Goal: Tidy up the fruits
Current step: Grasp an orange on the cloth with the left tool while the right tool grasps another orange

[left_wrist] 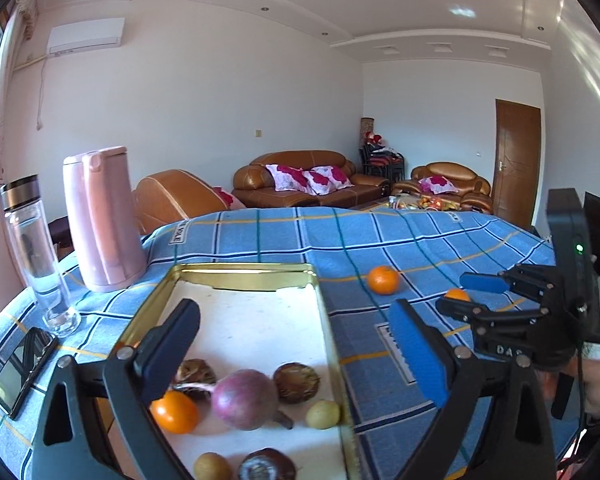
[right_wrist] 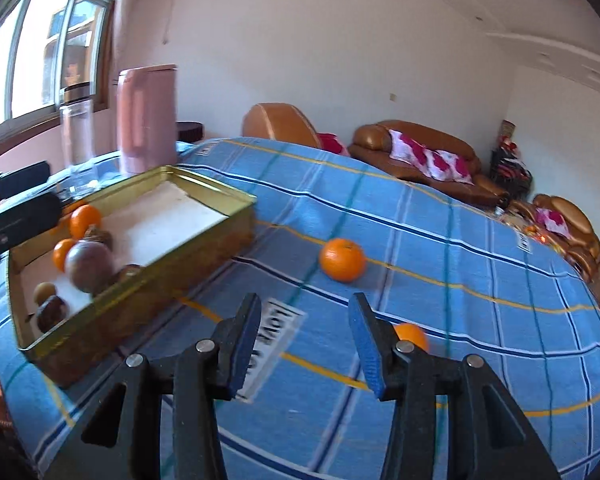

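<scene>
Fruits are split between 2 places: several already lie in the gold tin (left_wrist: 324, 320), and 2 oranges sit loose on the blue checked cloth (left_wrist: 380, 240). The left claw (left_wrist: 296, 356) hangs over the tin's near end with its jaws spread wide and nothing between them; directly below and just ahead of it lie a purple round fruit (left_wrist: 244, 398), a small orange (left_wrist: 175, 412) by its left finger, and brown and yellowish pieces around them.

The right claw (right_wrist: 306, 344) stands partly open and empty over the cloth. The far orange (right_wrist: 342, 260) is ahead of it and slightly right of its centre line, well apart from the tips. The near orange (right_wrist: 414, 336) lies just outside its right finger, half hidden behind it, not between the jaws.

Risks, as I judge them:
1. Closing now would catch cloth, or clip the near orange sideways and send it rolling toward the table edge.
2. The partly open jaws look narrow for the far orange; pushing in without widening could shove it away.
3. A low left claw could knock the heaped fruit or drag the tin.
</scene>
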A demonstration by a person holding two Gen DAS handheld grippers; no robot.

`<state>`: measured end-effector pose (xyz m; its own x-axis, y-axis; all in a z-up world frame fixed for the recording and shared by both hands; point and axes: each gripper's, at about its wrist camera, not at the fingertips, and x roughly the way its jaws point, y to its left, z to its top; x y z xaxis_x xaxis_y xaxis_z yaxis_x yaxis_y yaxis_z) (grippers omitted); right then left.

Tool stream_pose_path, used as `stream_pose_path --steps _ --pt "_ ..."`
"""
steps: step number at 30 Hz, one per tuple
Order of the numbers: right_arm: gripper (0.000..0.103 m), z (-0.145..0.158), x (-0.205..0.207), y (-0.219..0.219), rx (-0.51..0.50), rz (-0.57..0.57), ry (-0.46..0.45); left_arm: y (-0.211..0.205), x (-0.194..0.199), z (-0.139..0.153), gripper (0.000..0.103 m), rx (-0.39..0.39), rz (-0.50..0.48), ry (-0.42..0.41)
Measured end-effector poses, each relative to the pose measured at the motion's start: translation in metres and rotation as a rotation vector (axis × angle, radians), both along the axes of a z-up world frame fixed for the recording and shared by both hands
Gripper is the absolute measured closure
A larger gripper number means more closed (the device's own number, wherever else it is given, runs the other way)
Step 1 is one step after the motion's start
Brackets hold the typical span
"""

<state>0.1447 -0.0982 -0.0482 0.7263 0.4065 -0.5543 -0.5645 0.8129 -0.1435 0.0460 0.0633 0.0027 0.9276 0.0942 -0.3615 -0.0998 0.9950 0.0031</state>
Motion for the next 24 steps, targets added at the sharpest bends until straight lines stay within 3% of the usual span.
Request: stream_pose_path --steps 6,12,14,19,24 --pt "0.055 -0.004 0.052 -0.041 -0.005 -0.136 0.085 -0.043 0.033 0.009 0.002 0.015 -0.073 0.029" --pt "0.056 -0.023 0.08 -0.039 -0.002 -0.115 0.224 -0.067 0.07 0.008 0.002 0.015 -0.083 0.094" --pt "0.063 -0.031 0.086 -0.037 -0.019 -0.107 0.261 -0.074 0.081 0.009 0.002 0.014 -0.092 0.109" --pt "0.065 -0.03 0.092 -0.042 -0.009 -0.119 0.258 -0.08 0.109 0.007 0.002 -0.007 -0.073 0.139" --pt "0.065 -0.026 0.104 -0.067 0.013 -0.238 0.201 -0.091 0.146 -0.009 0.003 -0.002 -0.055 0.201"
